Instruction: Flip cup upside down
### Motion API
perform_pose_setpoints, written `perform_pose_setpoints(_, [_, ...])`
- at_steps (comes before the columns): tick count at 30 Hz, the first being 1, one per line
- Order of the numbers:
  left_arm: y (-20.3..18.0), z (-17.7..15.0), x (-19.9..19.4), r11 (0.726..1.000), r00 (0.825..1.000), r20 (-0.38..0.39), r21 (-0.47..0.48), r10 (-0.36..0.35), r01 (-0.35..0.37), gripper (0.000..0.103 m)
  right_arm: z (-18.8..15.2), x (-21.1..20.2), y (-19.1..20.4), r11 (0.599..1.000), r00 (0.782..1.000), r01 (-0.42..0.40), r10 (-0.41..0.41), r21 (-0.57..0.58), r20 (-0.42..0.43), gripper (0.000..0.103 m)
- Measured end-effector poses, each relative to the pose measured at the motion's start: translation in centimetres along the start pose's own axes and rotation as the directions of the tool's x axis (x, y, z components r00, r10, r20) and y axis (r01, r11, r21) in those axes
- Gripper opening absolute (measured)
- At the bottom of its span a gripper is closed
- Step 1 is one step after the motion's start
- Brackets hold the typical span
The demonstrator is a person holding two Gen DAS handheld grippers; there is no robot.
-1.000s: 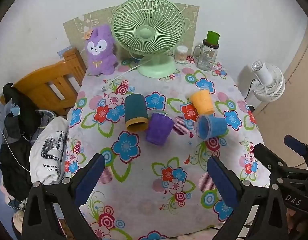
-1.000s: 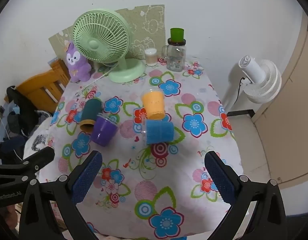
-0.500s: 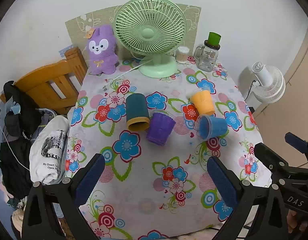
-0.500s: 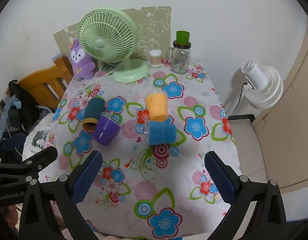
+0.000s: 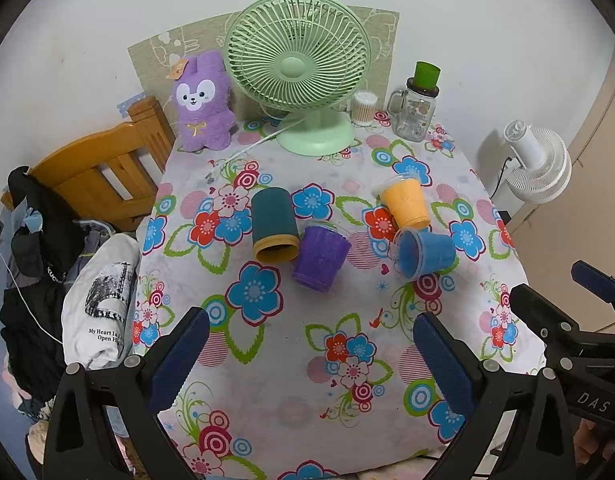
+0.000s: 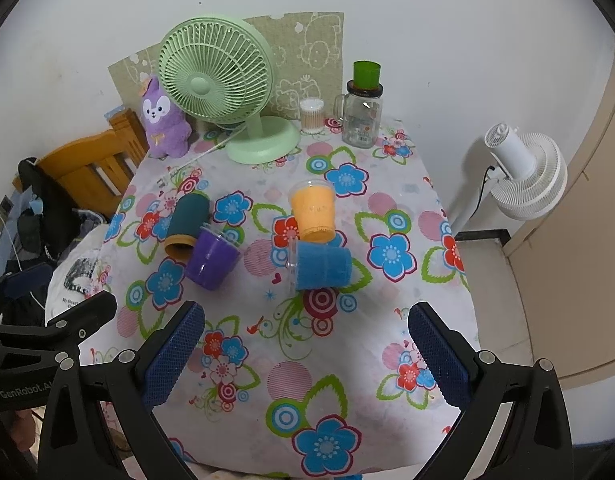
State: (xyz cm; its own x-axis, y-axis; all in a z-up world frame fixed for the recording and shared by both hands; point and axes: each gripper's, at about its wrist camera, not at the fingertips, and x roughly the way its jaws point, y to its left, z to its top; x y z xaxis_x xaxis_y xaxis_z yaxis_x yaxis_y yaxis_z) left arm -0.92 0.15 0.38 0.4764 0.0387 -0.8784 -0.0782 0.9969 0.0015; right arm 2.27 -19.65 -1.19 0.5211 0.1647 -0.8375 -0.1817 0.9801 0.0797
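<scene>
Several cups lie on their sides on the flowered tablecloth (image 5: 307, 360): a dark teal cup with a tan rim (image 5: 273, 224) (image 6: 187, 220), a purple cup (image 5: 321, 258) (image 6: 211, 258), an orange cup (image 5: 405, 204) (image 6: 313, 212) and a blue cup (image 5: 425, 254) (image 6: 321, 266). My left gripper (image 5: 307, 356) is open and empty above the table's near part, well short of the cups. My right gripper (image 6: 307, 356) is open and empty too, near the front edge. Each gripper shows at the edge of the other's view.
A green desk fan (image 5: 299, 72), a purple plush toy (image 5: 201, 102), a cotton-swab jar (image 5: 363, 108) and a glass jar with a green cup on top (image 5: 417, 108) stand at the back. A wooden chair (image 5: 99, 172) with clothes is left; a white floor fan (image 5: 539, 164) is right.
Both grippers have drifted slightly; the scene shifts a little to the right in both views. The cups have not moved. Both grippers stay open.
</scene>
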Motion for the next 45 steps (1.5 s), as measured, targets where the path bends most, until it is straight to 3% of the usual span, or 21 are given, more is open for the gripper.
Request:
perform_pose_setpoints(23, [-2.1, 2.8, 2.9, 0.994, 0.994, -0.064, -0.059, 0.084, -0.087, 0.101, 3.7, 4.3, -2.1, 0.992, 0.994, -0.092, 0.087, -0.088, -0.062, 0.103])
perform_pose_setpoints(26, [-1.8, 3.4, 3.0, 0.993, 0.993, -0.073, -0.071, 0.088, -0.093, 0.101, 4.5, 4.4, -2.0, 0.989, 0.992, -0.114, 0.110, -0.093, -0.055, 0.103])
perform_pose_setpoints(33, [-0.4, 5.3, 4.9, 0.995, 0.993, -0.084, -0.045, 0.080, -0.084, 0.101, 6.3, 5.9, -0.8, 0.993, 0.996, -0.085, 0.081, -0.083, -0.047, 0.103])
perform_pose_setpoints(45, [2.9, 8.0, 10.0, 0.997, 0.988, -0.145, -0.042, 0.054, -0.060, 0.101, 9.3, 10.8, 2.0, 0.997, 0.992, -0.069, 0.064, -0.045, -0.105, 0.103])
